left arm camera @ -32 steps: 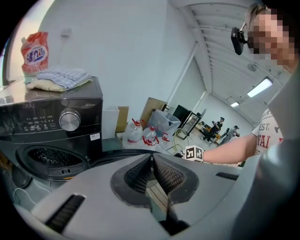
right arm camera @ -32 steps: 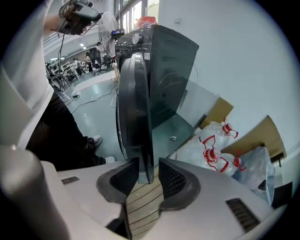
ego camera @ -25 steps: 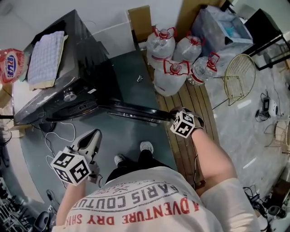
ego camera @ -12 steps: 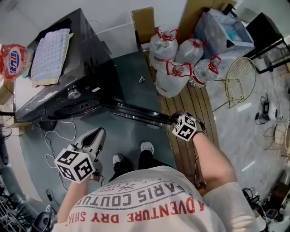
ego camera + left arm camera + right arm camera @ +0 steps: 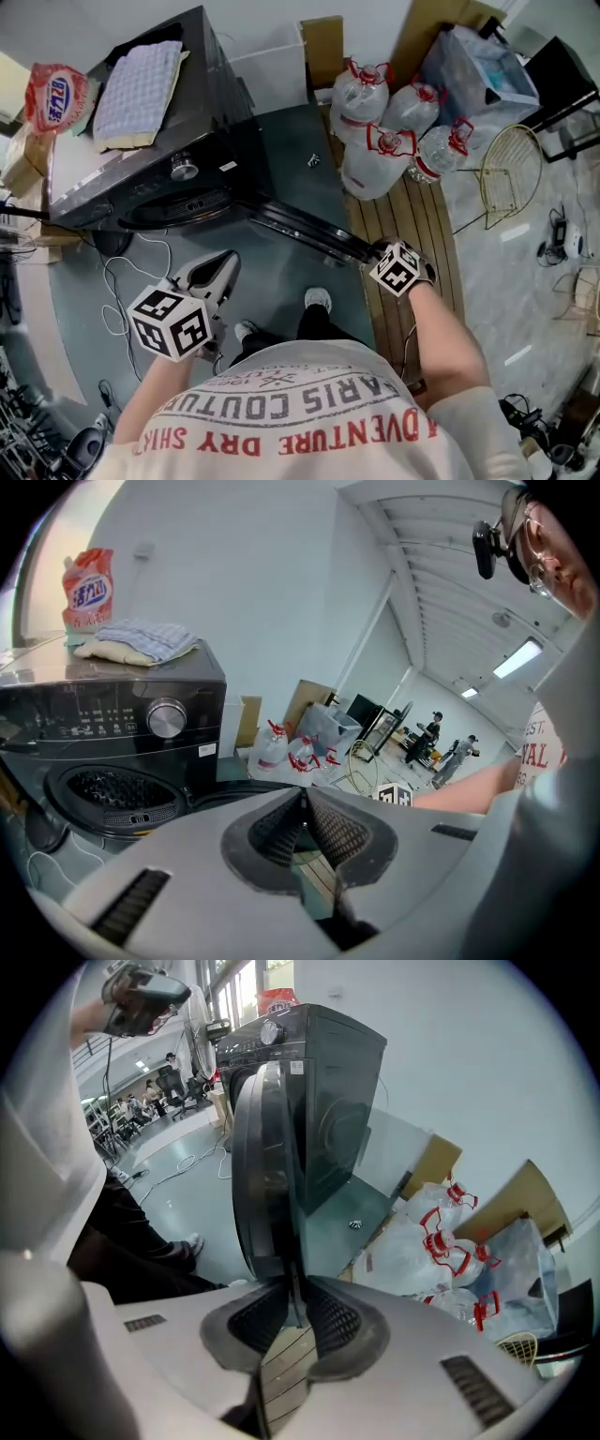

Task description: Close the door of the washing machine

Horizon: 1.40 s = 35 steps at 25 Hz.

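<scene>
Bare floor (image 5: 281, 265) between the open door (image 5: 309, 232) and washing machine (image 5: 216, 122) front gives room; water jugs (image 5: 375, 159) crowd behind the door.

**Clutter on a grey-green floor, seen from above**

Four large clear water jugs (image 5: 380, 155) with red caps and handles stand clustered, touching one another, at the far end of a strip of wooden slats (image 5: 412, 234) on the floor (image 5: 291, 141). Behind them a sheet of cardboard (image 5: 323, 42) and a taller brown board (image 5: 427, 33) lean upright, next to a clear plastic bag (image 5: 478, 66). A gold wire basket (image 5: 511, 173) lies tilted to the right of the jugs. A thin white cable (image 5: 117, 277) loops over the floor at left. At the top left, a red-and-white pouch (image 5: 56, 94) stands just beside a folded blue-checked cloth (image 5: 141, 80).
</scene>
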Tool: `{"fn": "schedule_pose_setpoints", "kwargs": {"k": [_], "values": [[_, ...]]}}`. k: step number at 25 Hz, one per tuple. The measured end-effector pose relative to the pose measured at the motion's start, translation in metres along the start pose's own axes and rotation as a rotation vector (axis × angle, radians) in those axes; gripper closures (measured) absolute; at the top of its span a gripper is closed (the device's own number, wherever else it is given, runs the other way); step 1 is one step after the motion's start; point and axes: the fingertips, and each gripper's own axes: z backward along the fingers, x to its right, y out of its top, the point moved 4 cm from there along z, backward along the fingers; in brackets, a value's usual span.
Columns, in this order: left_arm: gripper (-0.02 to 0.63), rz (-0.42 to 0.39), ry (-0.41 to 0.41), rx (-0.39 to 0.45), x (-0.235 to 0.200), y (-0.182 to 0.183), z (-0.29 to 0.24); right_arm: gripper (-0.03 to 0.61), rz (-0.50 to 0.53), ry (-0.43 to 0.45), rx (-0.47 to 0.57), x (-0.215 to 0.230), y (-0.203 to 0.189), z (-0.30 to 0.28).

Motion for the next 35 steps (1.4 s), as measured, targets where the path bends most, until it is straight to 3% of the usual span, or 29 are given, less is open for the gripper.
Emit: {"fn": "schedule_pose_setpoints", "kwargs": {"k": [20, 35], "values": [[0.574, -0.014, -0.055, -0.04, -0.059, -0.067, 0.085, 0.512, -0.202, -0.078, -0.022, -0.126, 0.002, -0.002], [0.574, -0.065, -0.081, -0.076, -0.106, -0.117, 0.148, 0.512, -0.408, -0.138, 0.055, -0.21, 0.021, -0.018]]}}
